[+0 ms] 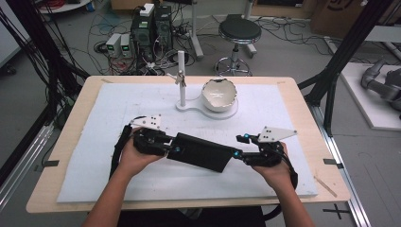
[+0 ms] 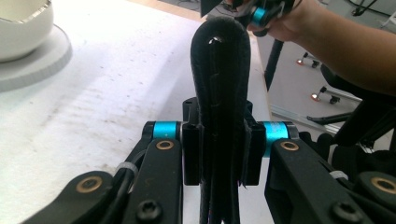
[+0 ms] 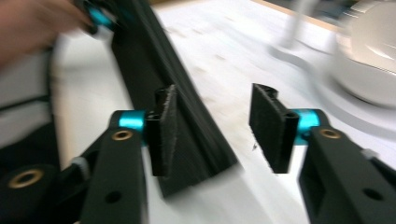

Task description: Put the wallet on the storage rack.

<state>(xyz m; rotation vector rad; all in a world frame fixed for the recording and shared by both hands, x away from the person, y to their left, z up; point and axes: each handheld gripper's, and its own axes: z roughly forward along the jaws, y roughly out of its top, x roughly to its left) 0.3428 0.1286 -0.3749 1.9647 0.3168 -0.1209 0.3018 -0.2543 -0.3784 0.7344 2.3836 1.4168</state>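
White mat point(image 1: 118, 104): left gripper point(image 1: 166, 146) clamps black pouch point(image 1: 203, 151), prob. lifted.

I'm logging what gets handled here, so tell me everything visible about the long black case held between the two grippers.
The black case is long, flat and dark, fabric-like, with a seam along its rounded edge. It lies slanted across the white mat, in front of the bowl stand. The left gripper clamps one end between its pads. At the other end, the right gripper stands open, one pad beside the case.

white bowl point(image 1: 219, 94) on white stand base point(image 1: 194, 107); post point(image 1: 181, 78) upright; stool point(image 1: 239, 31) behind table point(image 1: 302, 118).
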